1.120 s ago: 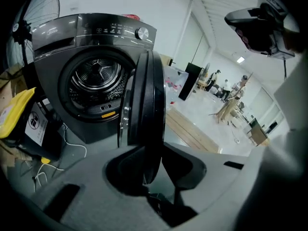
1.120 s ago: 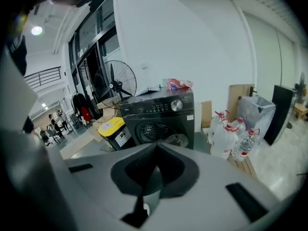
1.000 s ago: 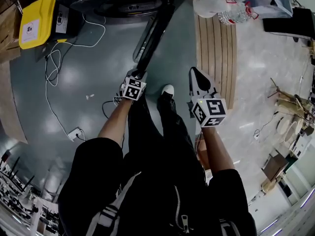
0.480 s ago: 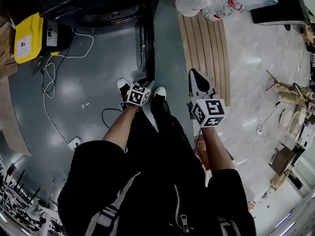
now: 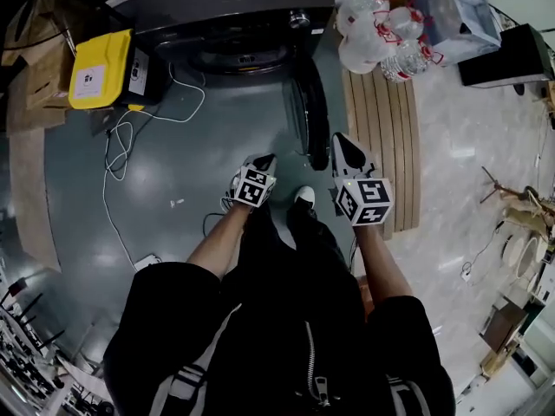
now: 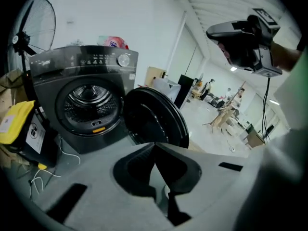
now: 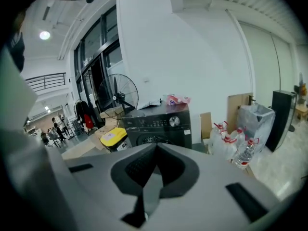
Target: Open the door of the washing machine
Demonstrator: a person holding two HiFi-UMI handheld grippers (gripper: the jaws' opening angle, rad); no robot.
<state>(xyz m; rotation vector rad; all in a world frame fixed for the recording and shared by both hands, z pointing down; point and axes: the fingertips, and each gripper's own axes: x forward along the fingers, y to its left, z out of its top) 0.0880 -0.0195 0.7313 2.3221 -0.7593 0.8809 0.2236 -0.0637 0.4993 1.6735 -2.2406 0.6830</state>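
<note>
Fingers of the left gripper have just closed on nothing; right gripper also pinched together, empty. Door already swung open.
Washing machine stands far ahead, door hanging at its right, well apart from both grippers. Task looks done; next move only needs standing clear. Drum appears empty; capped water bottles far right.

Head view overhead; gripper views face shared washing machine.
</note>
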